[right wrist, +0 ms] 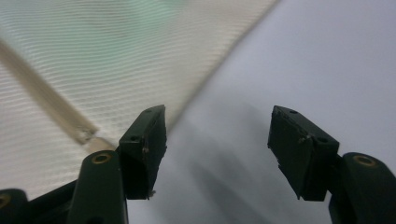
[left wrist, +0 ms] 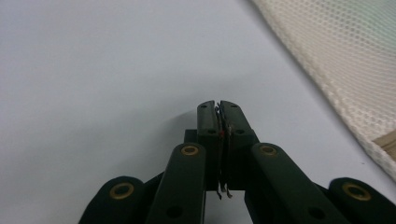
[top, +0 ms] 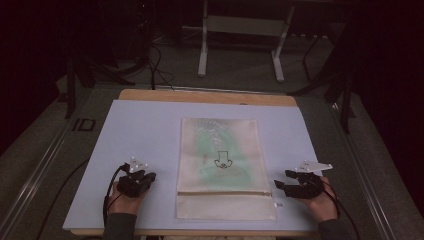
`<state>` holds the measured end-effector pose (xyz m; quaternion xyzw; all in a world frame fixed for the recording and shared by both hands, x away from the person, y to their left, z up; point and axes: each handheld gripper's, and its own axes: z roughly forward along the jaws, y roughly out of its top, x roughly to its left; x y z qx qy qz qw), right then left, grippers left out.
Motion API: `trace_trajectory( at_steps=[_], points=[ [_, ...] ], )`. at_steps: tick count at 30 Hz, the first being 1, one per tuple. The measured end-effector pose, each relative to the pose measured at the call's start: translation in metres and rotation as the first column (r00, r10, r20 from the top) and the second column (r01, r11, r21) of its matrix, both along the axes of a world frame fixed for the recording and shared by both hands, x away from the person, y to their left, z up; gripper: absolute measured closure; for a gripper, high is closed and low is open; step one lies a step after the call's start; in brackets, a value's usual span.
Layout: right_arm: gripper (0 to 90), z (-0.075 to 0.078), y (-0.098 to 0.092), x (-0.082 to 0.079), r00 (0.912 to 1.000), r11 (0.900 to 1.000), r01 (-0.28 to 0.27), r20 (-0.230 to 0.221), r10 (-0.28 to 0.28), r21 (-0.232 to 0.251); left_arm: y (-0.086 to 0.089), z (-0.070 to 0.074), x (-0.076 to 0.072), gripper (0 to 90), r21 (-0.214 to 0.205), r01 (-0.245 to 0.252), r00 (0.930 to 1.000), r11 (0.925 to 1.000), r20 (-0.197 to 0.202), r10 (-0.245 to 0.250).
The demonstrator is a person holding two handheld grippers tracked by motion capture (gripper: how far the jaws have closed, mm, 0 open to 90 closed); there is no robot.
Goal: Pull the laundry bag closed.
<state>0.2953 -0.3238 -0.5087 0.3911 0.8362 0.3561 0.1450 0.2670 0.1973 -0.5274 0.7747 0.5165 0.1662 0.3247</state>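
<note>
1. Dark room, cables and a white metal stand on the floor beyond; on the table, a pale lavender mat (top: 145,130) covers a wooden board. In the high view a cream mesh zip bag (top: 222,167) with a green print lies flat at the mat's centre, its zipper band running across near the 6 o'clock end. The left gripper (top: 148,176) rests on the mat at the bag's 9 o'clock side, apart from it; the right gripper (top: 280,181) sits at the 3 o'clock side, near the zipper's end. Both hands lie low at the near edge, forearms entering from 6 o'clock, jaws aimed inward at the bag.

2. In the left gripper view, the left gripper (left wrist: 218,105) has its jaws pressed together on nothing, hovering over bare mat (left wrist: 93,70), with the bag's mesh edge (left wrist: 345,79) at 2 o'clock.

3. In the right gripper view, the right gripper (right wrist: 217,135) stands wide, empty, its one jaw just beside the bag's edge (right wrist: 93,70), where the zipper band (right wrist: 42,88) ends at about 9 o'clock.

4. Judged step: reaching for the zipper. To do it well, the right gripper should slide toward the zipper's end and pinch the pull squarely, while the left gripper pins the fabric beside the band so the bag does not drag.
</note>
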Motion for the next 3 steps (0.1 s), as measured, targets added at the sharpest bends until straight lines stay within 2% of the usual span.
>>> trace_trajectory(
  at_steps=[3],
  points=[
    [36.9, 0.0001, -0.0012, 0.0003, 0.9999, 1.0000, 0.008, 0.007, -0.008, -0.004, 0.0013, -0.0008, 0.0008, 86.2, 0.003, -0.012, 0.9999, 0.9999, -0.002, 0.012]
  ],
)
